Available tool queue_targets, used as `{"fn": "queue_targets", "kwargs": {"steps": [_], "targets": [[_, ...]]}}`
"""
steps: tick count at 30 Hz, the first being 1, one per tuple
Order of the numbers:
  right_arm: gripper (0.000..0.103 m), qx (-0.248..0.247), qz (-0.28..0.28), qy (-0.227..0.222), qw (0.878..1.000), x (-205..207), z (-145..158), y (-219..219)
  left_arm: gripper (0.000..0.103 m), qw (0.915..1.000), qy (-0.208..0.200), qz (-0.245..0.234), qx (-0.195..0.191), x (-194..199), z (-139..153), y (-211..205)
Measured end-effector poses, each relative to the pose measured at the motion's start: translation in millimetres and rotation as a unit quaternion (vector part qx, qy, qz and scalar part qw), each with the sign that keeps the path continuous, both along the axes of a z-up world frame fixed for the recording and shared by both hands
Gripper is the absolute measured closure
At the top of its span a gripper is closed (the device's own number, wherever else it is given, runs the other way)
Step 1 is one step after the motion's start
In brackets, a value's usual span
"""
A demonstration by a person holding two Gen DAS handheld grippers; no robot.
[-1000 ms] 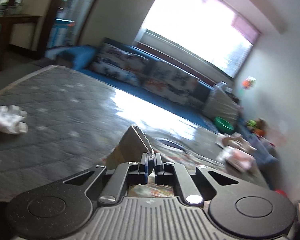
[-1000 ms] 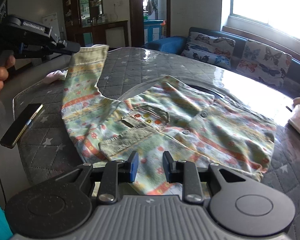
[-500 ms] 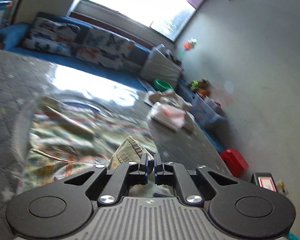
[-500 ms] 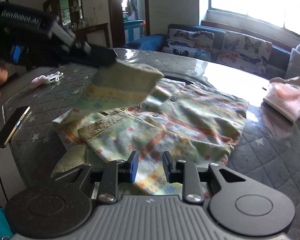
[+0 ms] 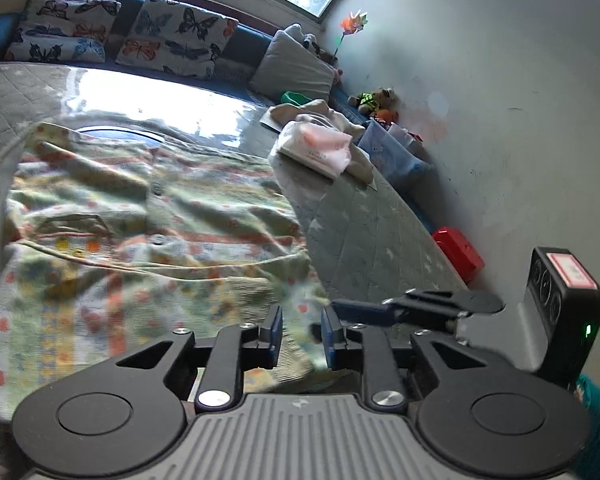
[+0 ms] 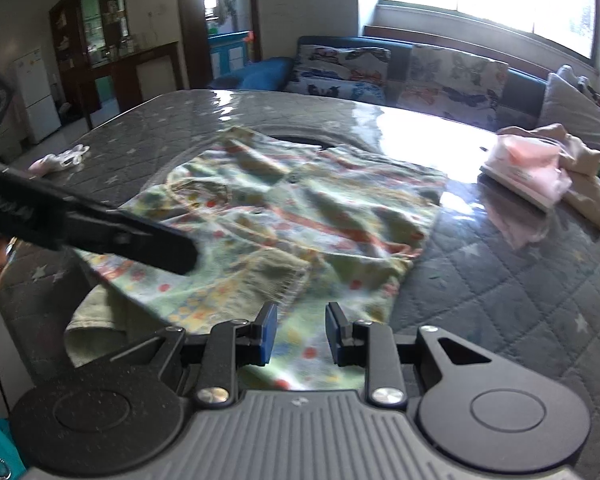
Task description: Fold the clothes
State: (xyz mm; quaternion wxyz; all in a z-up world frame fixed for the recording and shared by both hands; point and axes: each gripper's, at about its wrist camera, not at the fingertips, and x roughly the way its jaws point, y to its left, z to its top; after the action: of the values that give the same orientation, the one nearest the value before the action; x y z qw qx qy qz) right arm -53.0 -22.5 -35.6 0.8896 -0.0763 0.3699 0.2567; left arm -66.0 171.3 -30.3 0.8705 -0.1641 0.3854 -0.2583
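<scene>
Shirt lies spread on the gray table, just in front of both your tongs.
Your left tongs and right tongs are both apart, holding nothing, above the shirt's near edge.

Partial white lettering runs along the black body of the left gripper at the left edge of the right wrist view, too blurred to read; a red-bordered label on the right gripper, seen in the left wrist view, is likewise illegible, and no other text can be made out
</scene>
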Motion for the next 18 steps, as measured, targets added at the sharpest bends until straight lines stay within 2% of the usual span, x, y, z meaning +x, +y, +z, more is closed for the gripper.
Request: {"fn": "queue_targets", "kwargs": {"steps": [3, 10, 16, 18], "targets": [[0.077, 0.022, -0.007, 0.012, 1.000, 8.1, 0.6, -3.9, 0.073, 0.9992, -0.001, 0.035, 0.021, 1.5, -1.7, 26.6], [0.077, 0.043, -0.010, 0.046, 0.998, 25.5, -12.0, 7.3, 0.072, 0.9900, 0.022, 0.121, 0.069, 10.1, -16.2, 88.7], [0.076, 0.058, -0.012, 0.075, 0.995, 40.0, -23.5, 17.9, 0.071, 0.9824, 0.033, 0.157, 0.095, 19.3, -28.4, 109.9], [0.076, 0.060, -0.012, 0.079, 0.995, 41.9, -24.9, 19.1, 0.065, 0.9801, 0.033, 0.167, 0.103, 22.7, -30.5, 112.7]]}}
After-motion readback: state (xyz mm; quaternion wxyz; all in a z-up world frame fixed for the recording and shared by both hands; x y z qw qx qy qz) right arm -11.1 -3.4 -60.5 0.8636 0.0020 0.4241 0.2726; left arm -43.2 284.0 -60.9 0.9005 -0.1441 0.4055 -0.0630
